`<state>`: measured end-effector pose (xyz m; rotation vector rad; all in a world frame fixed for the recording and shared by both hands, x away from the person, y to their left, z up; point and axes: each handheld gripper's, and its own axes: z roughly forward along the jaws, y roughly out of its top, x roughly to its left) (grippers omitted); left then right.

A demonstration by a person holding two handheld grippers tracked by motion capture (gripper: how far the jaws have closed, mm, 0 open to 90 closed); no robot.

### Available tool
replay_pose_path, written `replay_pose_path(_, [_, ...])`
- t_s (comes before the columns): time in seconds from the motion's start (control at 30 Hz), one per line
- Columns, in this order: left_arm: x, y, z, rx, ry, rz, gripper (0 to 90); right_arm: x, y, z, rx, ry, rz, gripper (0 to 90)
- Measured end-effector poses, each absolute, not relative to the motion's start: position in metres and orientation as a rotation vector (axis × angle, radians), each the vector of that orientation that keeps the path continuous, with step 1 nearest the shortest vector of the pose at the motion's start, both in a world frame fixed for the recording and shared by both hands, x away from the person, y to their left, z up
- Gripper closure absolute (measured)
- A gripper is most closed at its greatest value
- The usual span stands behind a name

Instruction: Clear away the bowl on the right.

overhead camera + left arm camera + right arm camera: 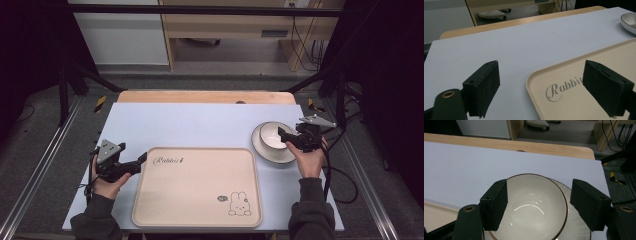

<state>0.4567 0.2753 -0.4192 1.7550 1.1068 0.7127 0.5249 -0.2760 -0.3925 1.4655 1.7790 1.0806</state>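
Bowl sits on plate at bench's three o'clock; right gripper, jaws apart, straddles its rim, likely for lifting. Left gripper, also apart, flanks tray's nine o'clock edge, probably steadying.

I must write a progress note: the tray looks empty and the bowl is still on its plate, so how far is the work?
Nothing looks done: the tray holds nothing, and the bowl sits on its plate beside it. In hand: the right gripper is open, one jaw on each side of the bowl, not closed on it. The left gripper is open over the tray's corner. Probably left: gripping the bowl and moving it, perhaps onto the tray.
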Motion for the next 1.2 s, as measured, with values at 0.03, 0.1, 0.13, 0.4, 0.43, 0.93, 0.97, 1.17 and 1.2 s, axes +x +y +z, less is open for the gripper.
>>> replay_pose_path(0.03, [0.457, 0.275, -0.419, 1.755, 1.107, 0.714, 14.0, 0.527, -0.277, -0.393, 1.469, 1.778, 1.081, 30.5])
replay_pose_path(0.1, [0.457, 0.275, -0.419, 1.756, 1.108, 0.714, 14.0, 0.529, -0.278, -0.393, 1.474, 1.777, 1.078, 30.7])
replay_pose_path(0.13, [0.457, 0.275, -0.42, 1.757, 1.108, 0.715, 14.0, 0.532, -0.278, -0.393, 1.48, 1.774, 1.075, 30.9])
replay_pose_path(0.4, [0.457, 0.274, -0.421, 1.766, 1.107, 0.709, 14.0, 0.549, -0.284, -0.407, 1.522, 1.793, 1.005, 32.7])
replay_pose_path(0.43, [0.457, 0.274, -0.421, 1.765, 1.106, 0.713, 14.0, 0.55, -0.285, -0.408, 1.524, 1.793, 1.002, 32.9])
replay_pose_path(0.93, [0.458, 0.272, -0.423, 1.773, 1.103, 0.705, 14.0, 0.557, -0.295, -0.423, 1.614, 1.83, 0.938, 42.2])
replay_pose_path(0.97, [0.458, 0.272, -0.423, 1.773, 1.104, 0.704, 14.0, 0.558, -0.296, -0.425, 1.631, 1.832, 0.933, 44.1])
replay_pose_path(1.17, [0.457, 0.273, -0.422, 1.77, 1.103, 0.706, 14.0, 0.559, -0.299, -0.428, 1.662, 1.846, 0.914, 50.1])
replay_pose_path(1.2, [0.457, 0.273, -0.422, 1.77, 1.103, 0.706, 14.1, 0.559, -0.299, -0.428, 1.662, 1.846, 0.914, 50.1])
